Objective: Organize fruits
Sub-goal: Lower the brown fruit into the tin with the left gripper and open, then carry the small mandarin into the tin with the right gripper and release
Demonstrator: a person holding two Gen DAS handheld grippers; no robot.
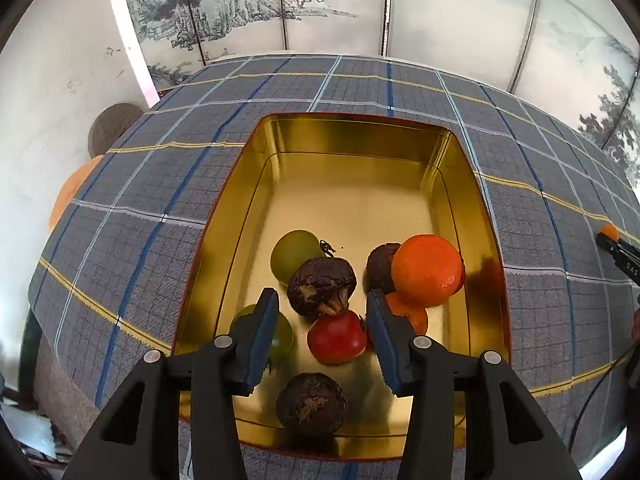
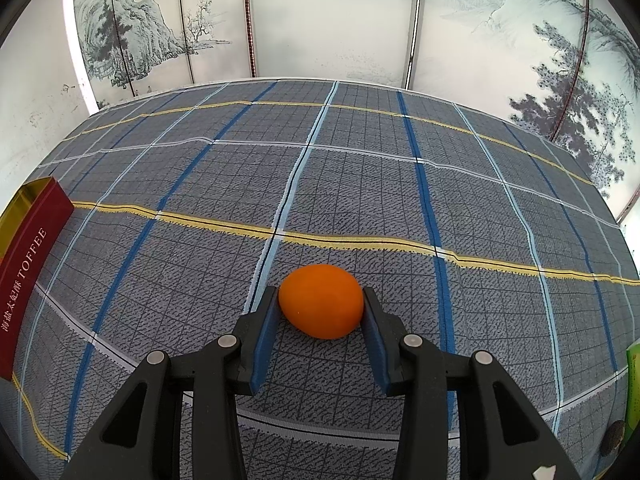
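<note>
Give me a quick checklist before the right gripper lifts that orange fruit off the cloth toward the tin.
1. Right gripper pads against the small orange fruit on both sides: ok.
2. Fruit lifted off the tablecloth: cannot tell.
3. Left gripper free of fruit: ok, jaws apart above the red fruit.
4. Free floor space in the gold tin: ok, far half bare.
5. Left gripper out of the drop path: not ok, it hangs over the tin.

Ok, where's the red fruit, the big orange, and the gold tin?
red fruit (image 1: 337, 338), left wrist view, middle of skin
big orange (image 1: 427, 270), left wrist view, front
gold tin (image 1: 352, 136), left wrist view, far wall
</note>
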